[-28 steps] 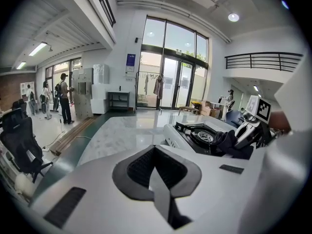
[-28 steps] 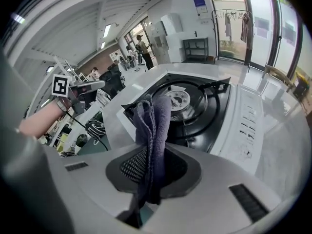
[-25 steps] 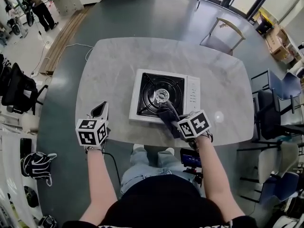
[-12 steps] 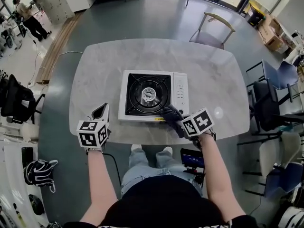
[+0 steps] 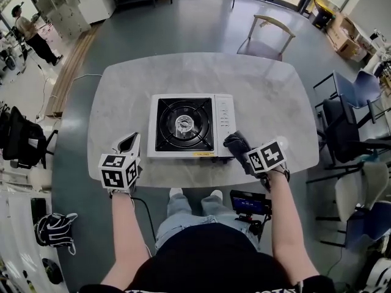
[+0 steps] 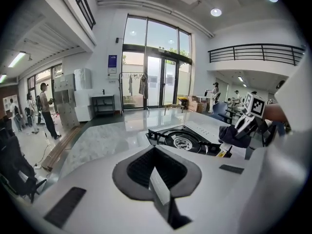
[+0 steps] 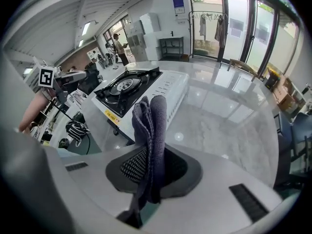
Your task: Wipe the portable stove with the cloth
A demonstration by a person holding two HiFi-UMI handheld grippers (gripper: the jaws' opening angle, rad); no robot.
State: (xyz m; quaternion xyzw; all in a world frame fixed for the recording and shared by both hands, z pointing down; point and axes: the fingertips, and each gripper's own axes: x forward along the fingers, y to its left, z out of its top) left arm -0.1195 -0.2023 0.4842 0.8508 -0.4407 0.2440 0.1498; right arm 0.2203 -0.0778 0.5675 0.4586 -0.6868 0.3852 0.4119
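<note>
The portable stove (image 5: 183, 127) is white with a black burner top and stands in the middle of the marble table (image 5: 275, 96). It also appears in the left gripper view, stove (image 6: 183, 140), and the right gripper view, stove (image 7: 129, 87). My right gripper (image 5: 240, 146) is shut on a dark blue cloth (image 5: 234, 141), just off the stove's front right corner. The cloth (image 7: 151, 121) sticks up from between the jaws of my right gripper (image 7: 152, 152). My left gripper (image 5: 129, 143) rests at the table's front left, left of the stove. That left gripper (image 6: 155, 155) is shut and holds nothing.
A wooden chair (image 5: 264, 36) stands at the table's far side, and blue and black chairs (image 5: 354, 102) stand to the right. A black device with a screen (image 5: 247, 203) hangs below the table's near edge. A person (image 5: 27, 30) stands far off at the left.
My right gripper has carried the cloth off the burner, rightward and toward me, to the stove's front right corner. The left gripper has stayed put.
</note>
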